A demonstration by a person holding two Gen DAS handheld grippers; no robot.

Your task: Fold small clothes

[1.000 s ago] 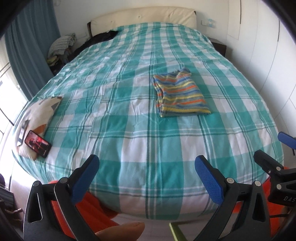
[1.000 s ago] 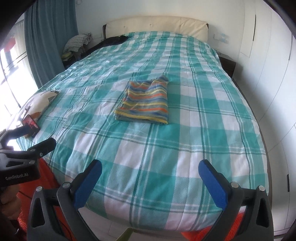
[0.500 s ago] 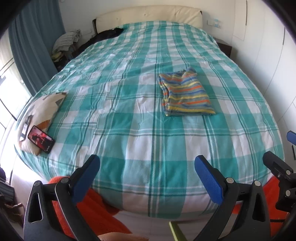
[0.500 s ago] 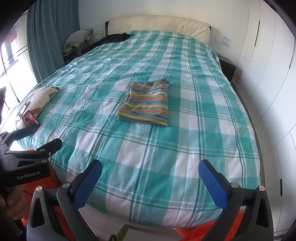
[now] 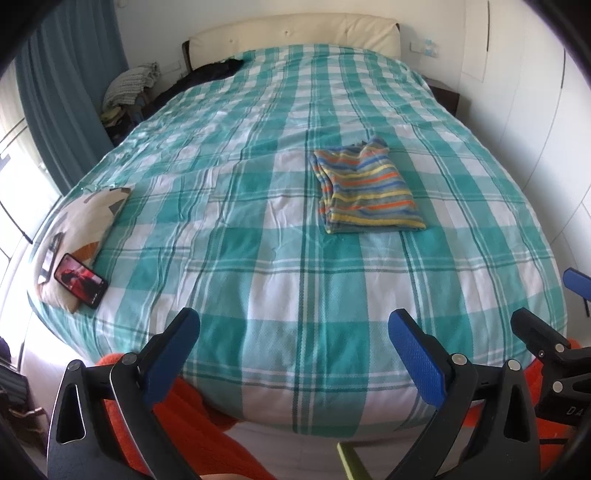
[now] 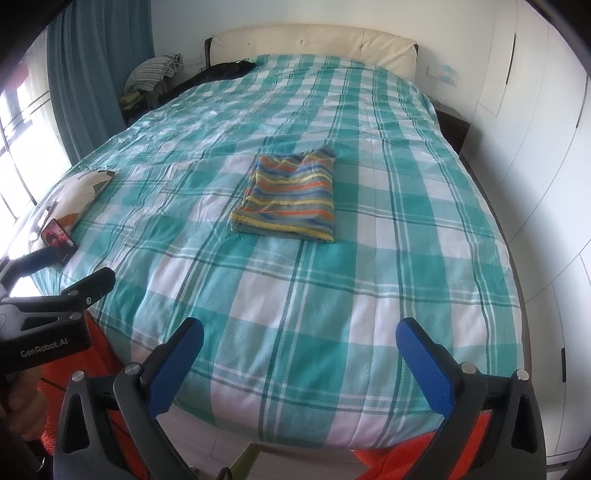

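A folded striped garment (image 5: 364,192) lies flat on the bed (image 5: 295,295), which is covered with a teal and white checked bedspread; in the left wrist view it sits toward one o'clock from the middle of the bed, and in the right wrist view (image 6: 290,195) it lies near the centre, toward twelve o'clock from the tongs. The left tongs (image 5: 293,354) are held at the foot of the bed at six o'clock, their blue pads wide apart with nothing between them, well apart from the garment. The right tongs (image 6: 299,360) are likewise spread wide and empty, low at the foot end. In the left wrist view the right tongs show at the edge at four o'clock; in the right wrist view the left tongs show at eight o'clock, gripped by a hand (image 6: 22,406). A patterned cushion (image 5: 79,221) rests at the bed's edge at nine o'clock, with a phone (image 5: 81,280) leaning against its near end, screen lit. At the head, at twelve o'clock, stands a cream padded headboard (image 5: 295,31), with a dark garment (image 5: 212,74) lying by it at eleven o'clock. A teal curtain (image 5: 70,92) hangs at ten o'clock, and white wardrobe doors (image 6: 535,147) fill the side at two o'clock.
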